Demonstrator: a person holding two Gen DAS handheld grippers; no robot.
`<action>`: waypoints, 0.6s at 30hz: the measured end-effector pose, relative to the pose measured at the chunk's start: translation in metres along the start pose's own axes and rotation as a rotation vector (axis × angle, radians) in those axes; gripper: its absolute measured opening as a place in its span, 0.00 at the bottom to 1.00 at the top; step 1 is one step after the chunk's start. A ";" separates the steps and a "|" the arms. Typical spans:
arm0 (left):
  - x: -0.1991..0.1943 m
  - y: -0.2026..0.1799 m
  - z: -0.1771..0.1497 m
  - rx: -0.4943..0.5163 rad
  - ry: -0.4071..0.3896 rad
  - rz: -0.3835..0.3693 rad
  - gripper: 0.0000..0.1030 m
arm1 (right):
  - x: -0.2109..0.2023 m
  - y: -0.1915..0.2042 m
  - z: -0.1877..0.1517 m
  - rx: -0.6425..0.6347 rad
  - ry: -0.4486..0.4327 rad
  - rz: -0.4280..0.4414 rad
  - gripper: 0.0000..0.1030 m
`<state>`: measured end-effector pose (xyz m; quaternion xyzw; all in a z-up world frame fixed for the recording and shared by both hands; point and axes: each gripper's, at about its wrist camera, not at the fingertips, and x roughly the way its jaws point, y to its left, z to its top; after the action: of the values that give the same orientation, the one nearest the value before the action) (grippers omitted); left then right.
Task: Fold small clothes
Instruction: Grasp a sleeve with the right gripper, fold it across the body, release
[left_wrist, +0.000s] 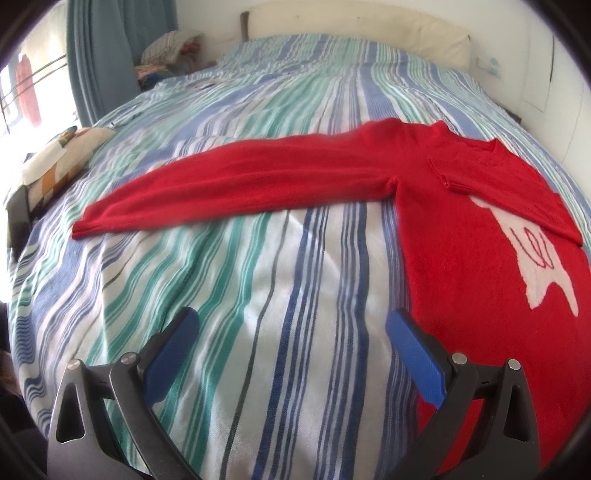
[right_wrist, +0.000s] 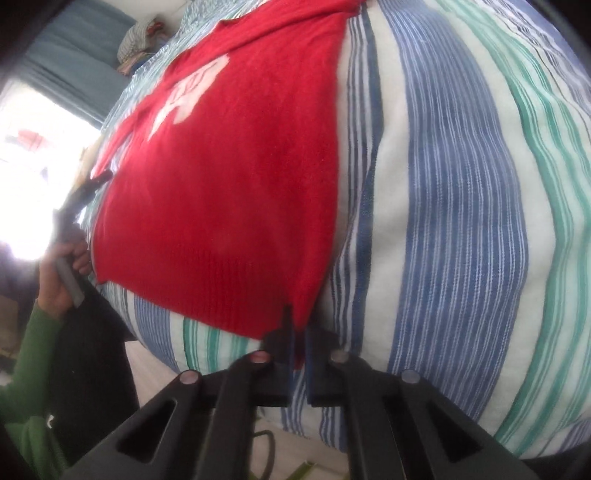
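Observation:
A small red sweater (left_wrist: 461, 206) with a white figure on its chest lies flat on the striped bedspread (left_wrist: 258, 295). One long sleeve (left_wrist: 229, 184) stretches out to the left. My left gripper (left_wrist: 291, 325) hovers open over the bedspread just left of the sweater's side edge, nothing between its blue pads. In the right wrist view the sweater (right_wrist: 229, 192) fills the upper left. My right gripper (right_wrist: 299, 325) is shut on the hem's lower right corner, red knit pinched between its dark fingers.
A patterned pillow (left_wrist: 62, 158) sits at the bed's left edge, and a heap of clothes (left_wrist: 170, 51) lies at the far left by the curtain. A hand (right_wrist: 62, 273) with a green sleeve holds the other gripper at the left.

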<state>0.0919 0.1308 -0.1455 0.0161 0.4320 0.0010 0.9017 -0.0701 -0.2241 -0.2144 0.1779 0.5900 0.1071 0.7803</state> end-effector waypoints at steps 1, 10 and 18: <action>-0.003 0.001 0.001 -0.009 0.004 -0.016 0.99 | -0.002 0.002 -0.001 -0.005 -0.015 -0.009 0.07; -0.041 0.050 0.076 -0.065 -0.032 -0.116 0.99 | -0.056 0.024 -0.010 -0.082 -0.288 -0.186 0.55; 0.024 0.214 0.108 -0.336 0.151 0.040 0.99 | -0.068 0.023 -0.010 -0.075 -0.407 -0.221 0.55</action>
<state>0.1933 0.3423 -0.0904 -0.1264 0.4918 0.0924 0.8565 -0.0976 -0.2270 -0.1475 0.1008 0.4318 0.0047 0.8963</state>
